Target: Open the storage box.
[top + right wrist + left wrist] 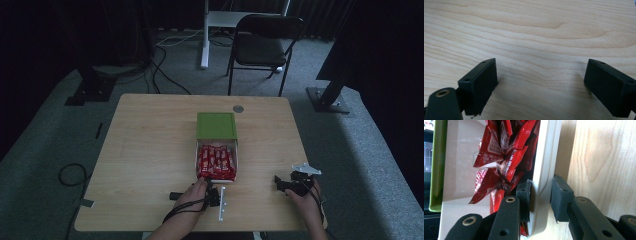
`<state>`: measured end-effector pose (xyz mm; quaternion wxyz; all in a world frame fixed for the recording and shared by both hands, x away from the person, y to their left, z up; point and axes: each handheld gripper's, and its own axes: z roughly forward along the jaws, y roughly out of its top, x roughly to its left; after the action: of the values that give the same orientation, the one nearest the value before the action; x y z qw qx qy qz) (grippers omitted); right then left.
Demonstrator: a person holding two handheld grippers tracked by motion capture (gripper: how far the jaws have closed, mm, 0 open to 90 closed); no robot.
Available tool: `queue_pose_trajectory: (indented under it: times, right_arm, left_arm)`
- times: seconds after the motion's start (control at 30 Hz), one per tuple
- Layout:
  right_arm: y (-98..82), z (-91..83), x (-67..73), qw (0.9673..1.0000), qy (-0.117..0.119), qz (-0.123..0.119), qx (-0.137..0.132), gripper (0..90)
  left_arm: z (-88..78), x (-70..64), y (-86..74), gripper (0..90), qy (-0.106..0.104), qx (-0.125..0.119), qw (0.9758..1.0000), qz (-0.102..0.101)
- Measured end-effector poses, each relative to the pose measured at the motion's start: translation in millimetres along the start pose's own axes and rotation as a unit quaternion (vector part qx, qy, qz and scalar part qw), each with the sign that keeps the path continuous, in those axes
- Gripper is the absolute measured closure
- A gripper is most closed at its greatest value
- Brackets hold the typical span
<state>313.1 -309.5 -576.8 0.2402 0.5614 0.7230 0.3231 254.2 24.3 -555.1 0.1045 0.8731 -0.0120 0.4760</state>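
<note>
A white box (pixel 239 159) sits mid-table with its green lid (pixel 216 125) slid toward the far side, so the near half is uncovered. Red snack packets (pixel 216 161) fill the uncovered half. My left gripper (pixel 212 192) is at the box's near end. In the left gripper view its jaws straddle the box's white wall (pixel 544 157), one pad inside against the packets (pixel 506 152) and one outside, shut on that wall. The green lid (pixel 437 162) runs along the left edge there. My right gripper (pixel 280 184) rests open at the table's near right, over bare wood (pixel 536 30).
A small grey disc (pixel 238 108) is set into the wooden table (pixel 150 150) behind the box. On the floor beyond the table are a black folding chair (pixel 265 45), a white stand leg (pixel 205 35), dark stand bases (pixel 327 100) and cables (pixel 72 175).
</note>
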Motion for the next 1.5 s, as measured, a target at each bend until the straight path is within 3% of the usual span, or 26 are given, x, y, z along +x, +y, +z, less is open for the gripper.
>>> queue_pose_trajectory:
  times: [0.53, 0.9, 1.13, 1.33, 1.5]
  right_arm:
    - [0.0, 0.0, -0.3, 1.0, -0.003, 0.004, 0.0, 10.8]
    - [0.0, 0.0, -0.4, 1.0, -0.003, 0.004, 0.0, 10.8]
    - [0.0, 0.0, -0.4, 1.0, -0.003, 0.003, 0.0, 10.8]
    - [0.0, 0.0, -0.4, 1.0, -0.003, 0.004, 0.0, 10.8]
    - [0.0, 0.0, -0.3, 1.0, -0.003, 0.003, 0.0, 10.8]
  left_arm:
    - [-6.7, -3.9, 4.5, 71.7, -0.007, -0.006, 0.9999, -0.014]
    - [-11.8, -1.9, 5.2, 70.6, -0.026, -0.013, 0.9992, -0.028]
    - [-21.4, 3.6, 2.4, 68.9, -0.049, -0.029, 0.9964, -0.062]
    - [-31.3, 7.9, -1.2, 67.8, -0.065, -0.05, 0.9923, -0.093]
    - [-38.6, 11.2, -9.2, 67.8, -0.081, -0.062, 0.9868, -0.126]
